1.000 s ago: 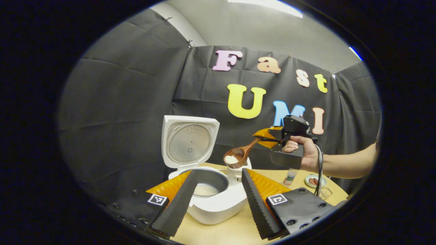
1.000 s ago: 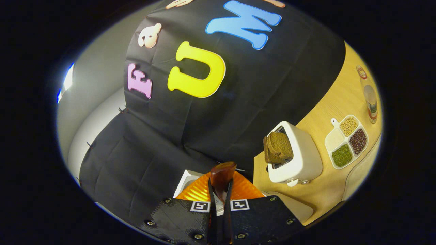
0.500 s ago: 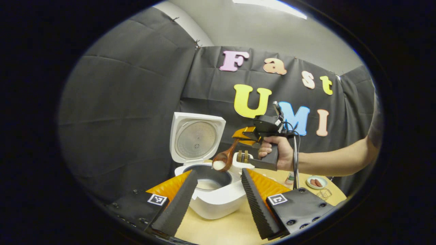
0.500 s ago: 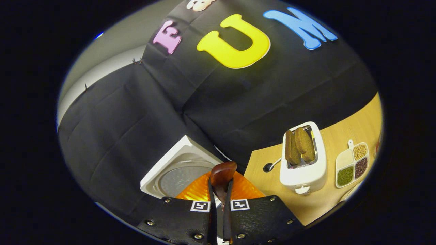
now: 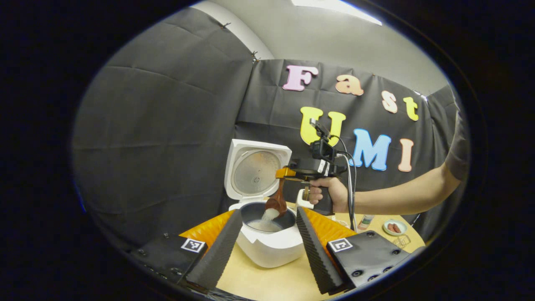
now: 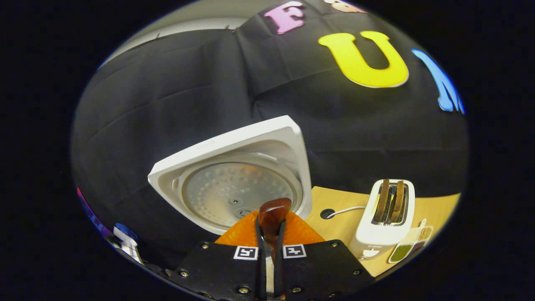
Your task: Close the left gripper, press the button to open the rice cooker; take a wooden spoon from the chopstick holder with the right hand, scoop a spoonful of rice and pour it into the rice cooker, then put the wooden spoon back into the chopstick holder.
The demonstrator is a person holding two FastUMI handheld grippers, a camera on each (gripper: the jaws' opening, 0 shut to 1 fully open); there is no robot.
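Note:
The white rice cooker (image 5: 267, 246) stands on the wooden table with its lid (image 5: 256, 173) raised; the lid (image 6: 234, 184) also looms close in the right gripper view. The right gripper (image 5: 288, 173), held by a hand (image 5: 328, 194), is shut on the handle of the wooden spoon (image 5: 276, 204). The spoon hangs bowl-down over the pot, and white rice (image 5: 269, 215) streams from it onto the rice inside. In the right gripper view the spoon's handle end (image 6: 272, 215) sticks up between my shut right gripper (image 6: 271, 259). My left gripper (image 5: 267, 242) stands open, its fingers either side of the cooker's front.
A white toaster (image 6: 386, 219) with two bread slices stands right of the cooker, beside a divided dish of grains (image 6: 407, 246). A small plate (image 5: 395, 227) and a bottle (image 5: 364, 221) sit behind the right arm (image 5: 401, 196). A cable hole (image 6: 326, 213) marks the tabletop.
The right gripper has carried the spoon left over the pot and tipped it bowl-down; the rice that lay in the bowl now pours into the cooker. The left gripper stays open.

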